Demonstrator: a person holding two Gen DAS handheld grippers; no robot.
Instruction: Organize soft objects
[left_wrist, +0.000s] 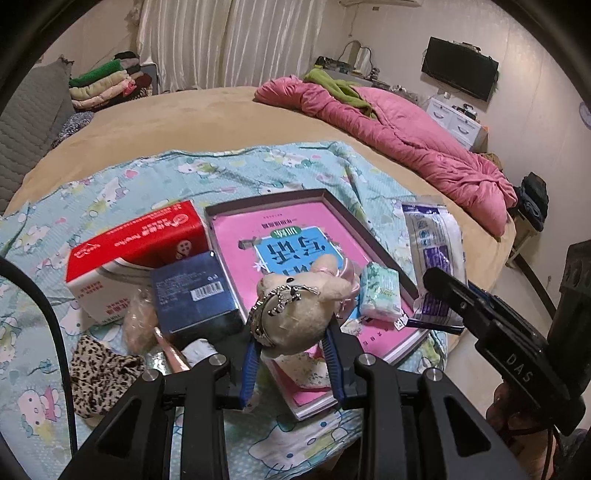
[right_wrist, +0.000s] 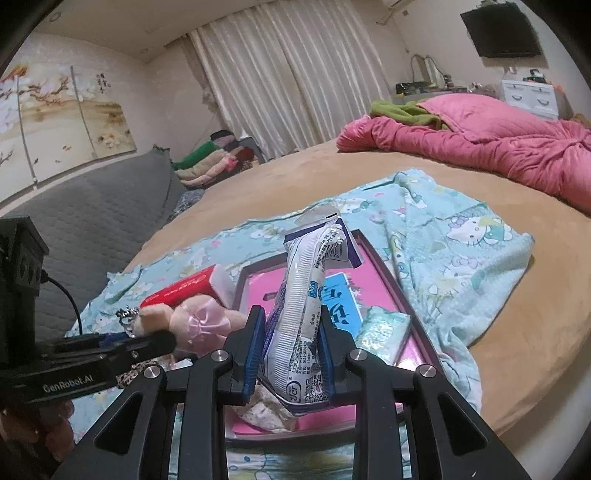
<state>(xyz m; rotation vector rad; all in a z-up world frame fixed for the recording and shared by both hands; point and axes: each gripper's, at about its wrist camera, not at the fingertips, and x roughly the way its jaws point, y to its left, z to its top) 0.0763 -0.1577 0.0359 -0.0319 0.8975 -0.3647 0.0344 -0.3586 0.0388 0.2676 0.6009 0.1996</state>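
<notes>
- Left gripper (left_wrist: 291, 354): jaws partly closed on the plush toy (left_wrist: 299, 314), a cream bear with a pink bow and a bead chain. The toy hangs above the near edge of the tray (left_wrist: 354, 218).
- Right gripper (right_wrist: 291, 354): jaws closed narrow on the plastic pouch (right_wrist: 314, 295), a white-and-purple soft pack. The pouch stands upright between the pads, over the tray.
- Tray: a shallow dark-rimmed box with a pink printed liner, resting on the patterned blue cloth (left_wrist: 110, 192) on the bed.
- Already placed, by judgement: one small tissue pack (left_wrist: 380, 295) lies inside the tray near its right rim.
- In hand, by judgement: two soft items are carried toward the tray and neither is released.
- Left to do, by judgement: the leopard-print fabric (left_wrist: 99, 373) lies on the cloth outside the tray. The red tissue box (left_wrist: 136, 254) and the dark blue box (left_wrist: 192, 291) also sit outside, beside the tray's left rim.
- Estimate: the task is in an early-to-middle stage.
</notes>
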